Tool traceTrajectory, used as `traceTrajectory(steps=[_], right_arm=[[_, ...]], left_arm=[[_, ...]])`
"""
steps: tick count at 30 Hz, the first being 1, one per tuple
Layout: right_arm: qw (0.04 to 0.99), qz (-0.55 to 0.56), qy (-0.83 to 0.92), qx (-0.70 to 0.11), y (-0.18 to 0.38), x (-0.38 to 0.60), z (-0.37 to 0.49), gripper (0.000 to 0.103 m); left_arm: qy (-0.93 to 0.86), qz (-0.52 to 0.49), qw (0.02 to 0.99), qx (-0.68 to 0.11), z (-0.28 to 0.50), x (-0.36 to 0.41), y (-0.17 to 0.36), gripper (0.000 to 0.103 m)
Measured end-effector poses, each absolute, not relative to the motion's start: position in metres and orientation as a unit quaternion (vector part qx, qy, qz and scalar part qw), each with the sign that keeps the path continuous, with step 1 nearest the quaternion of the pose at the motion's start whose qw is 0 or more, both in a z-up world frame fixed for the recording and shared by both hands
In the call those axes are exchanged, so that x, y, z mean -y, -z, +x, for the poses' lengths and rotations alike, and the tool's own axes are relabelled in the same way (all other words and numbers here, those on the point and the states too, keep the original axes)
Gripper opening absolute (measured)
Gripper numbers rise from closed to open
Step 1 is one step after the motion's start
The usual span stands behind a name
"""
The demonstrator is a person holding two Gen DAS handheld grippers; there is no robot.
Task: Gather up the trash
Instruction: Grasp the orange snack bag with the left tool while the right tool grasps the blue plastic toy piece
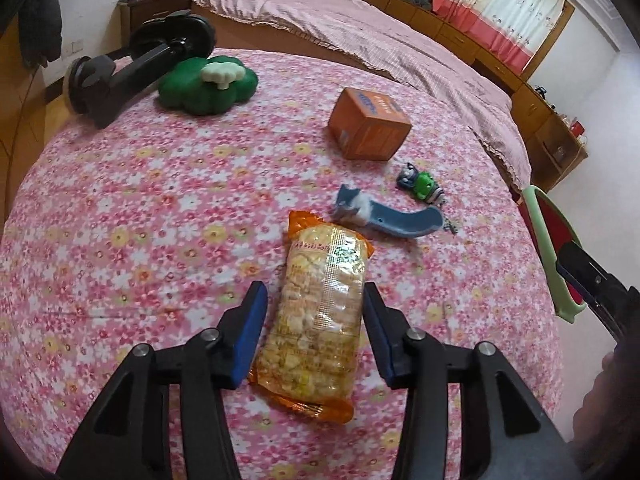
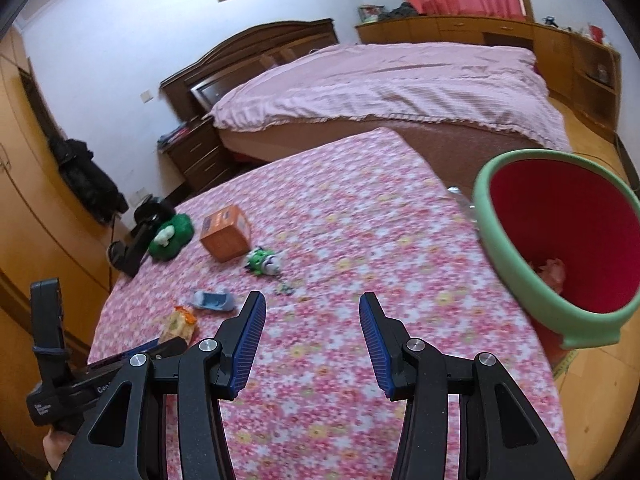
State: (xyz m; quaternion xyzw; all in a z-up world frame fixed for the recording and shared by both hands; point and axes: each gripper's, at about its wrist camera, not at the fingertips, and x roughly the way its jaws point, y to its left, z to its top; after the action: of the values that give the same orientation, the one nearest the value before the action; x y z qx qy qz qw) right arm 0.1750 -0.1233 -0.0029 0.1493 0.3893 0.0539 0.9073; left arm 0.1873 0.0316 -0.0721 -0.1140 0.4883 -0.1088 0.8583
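An orange snack packet (image 1: 316,312) lies on the pink floral tablecloth (image 1: 140,208). My left gripper (image 1: 314,304) is open, its blue pads on either side of the packet, not pressing it. The packet also shows in the right wrist view (image 2: 178,324), far left. My right gripper (image 2: 312,312) is open and empty above the cloth. A red bin with a green rim (image 2: 560,240) stands at the table's right edge, with a pink scrap inside. The bin's rim shows in the left wrist view (image 1: 548,248), with my right gripper beside it.
On the cloth lie an orange box (image 1: 368,124), a green plush (image 1: 208,84), a small green toy (image 1: 420,188), a blue toy piece (image 1: 400,220) and a black clamp stand (image 1: 132,68). A bed (image 2: 400,84) stands behind the table.
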Motion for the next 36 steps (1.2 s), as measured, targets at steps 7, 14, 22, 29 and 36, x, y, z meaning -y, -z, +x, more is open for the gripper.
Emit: traceTrajectory(steps=[7, 14, 22, 29, 36], right_arm=[[0.897, 0.136, -0.097, -0.409, 0.016, 0.093, 0.195, 0.050], [0.888, 0.140, -0.131, -0.419, 0.029, 0.070, 0.211, 0.050], [0.880, 0.136, -0.132, -0.434, 0.046, 0.047, 0.232, 0.050], [0.877, 0.146, -0.127, -0.439, 0.057, 0.041, 0.243, 0.016], [0.880, 0.156, -0.116, -0.434, 0.057, 0.053, 0.235, 0.014]], left_arm=[[0.067, -0.128, 0.873, -0.466, 0.183, -0.050, 0.072, 0.047], [0.029, -0.136, 0.879, -0.455, 0.183, -0.068, 0.073, 0.039], [0.023, -0.147, 0.880, -0.451, 0.184, -0.077, 0.076, 0.039], [0.044, -0.160, 0.883, -0.439, 0.173, -0.073, 0.069, 0.039], [0.045, -0.160, 0.888, -0.428, 0.164, -0.069, 0.056, 0.039]])
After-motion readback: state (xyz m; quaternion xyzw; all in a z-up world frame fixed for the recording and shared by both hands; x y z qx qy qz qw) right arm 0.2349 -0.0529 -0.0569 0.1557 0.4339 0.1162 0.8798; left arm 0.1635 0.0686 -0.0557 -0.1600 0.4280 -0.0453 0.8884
